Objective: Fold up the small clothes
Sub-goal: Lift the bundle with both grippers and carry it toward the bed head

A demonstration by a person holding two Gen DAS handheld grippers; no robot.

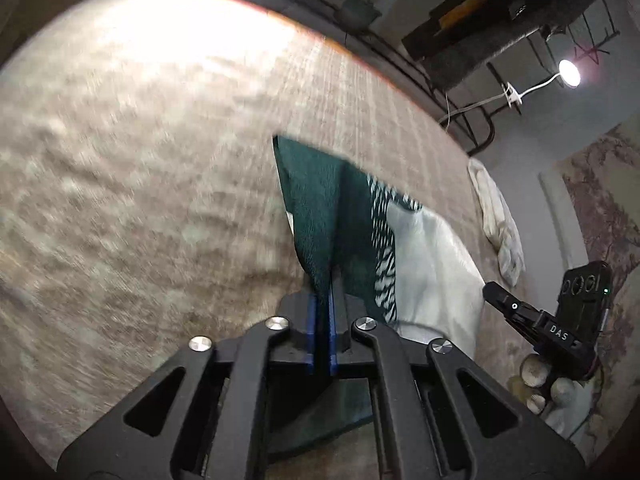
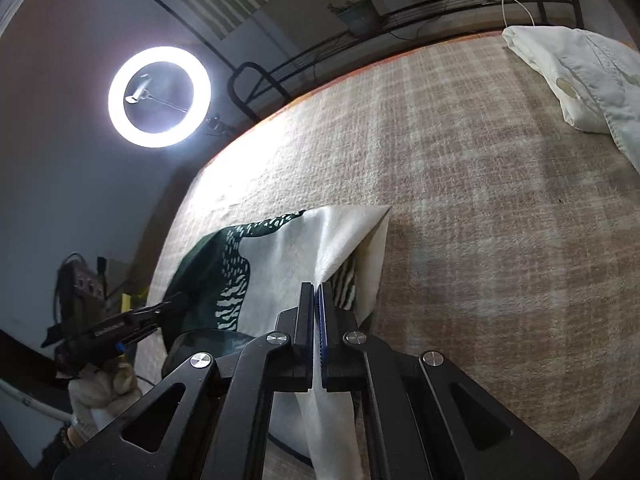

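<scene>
While the green-and-white cloth (image 2: 280, 256) hangs lifted over the blanket (image 2: 500, 220), both grippers have a piece of it pinched. It's a small garment w/ a dark green part, a white part and a green/white zebra-ish band between them. Far edge drapes down toward the blanket; can't tell if it touches.

Left gripper (image 1: 323, 300): blue-padded fingers (image 1: 311, 320) pressed together on the dark green edge, fabric running up & away from the tips. Left wrist view is motion-blurred, esp. the blanket (image 1: 140, 200).

Right gripper (image 2: 318, 304): fingers (image 2: 325, 320) closed tight on the white edge, cloth squeezed between the pads and trailing out below them. White corner (image 2: 380, 216) sticks out just beyond the tips, folded over so the striped bit shows underneath.

Each cam catches the other tool: right gripper (image 1: 532, 320) off at the right of the left view, held by a gloved hand (image 1: 548, 388); left gripper (image 2: 120, 324) at lower left of the right view, its tip at the green part, gloved hand (image 2: 100, 392) below.

Further out: a crumpled white garment (image 2: 580, 76) lies on the blanket at the far right, well apart from the held cloth. Ring light (image 2: 159, 97) glows behind the bed edge, beside a black metal rail (image 2: 320, 60). Small lamp (image 1: 569, 73) on a white stalk is lit in the left view.
</scene>
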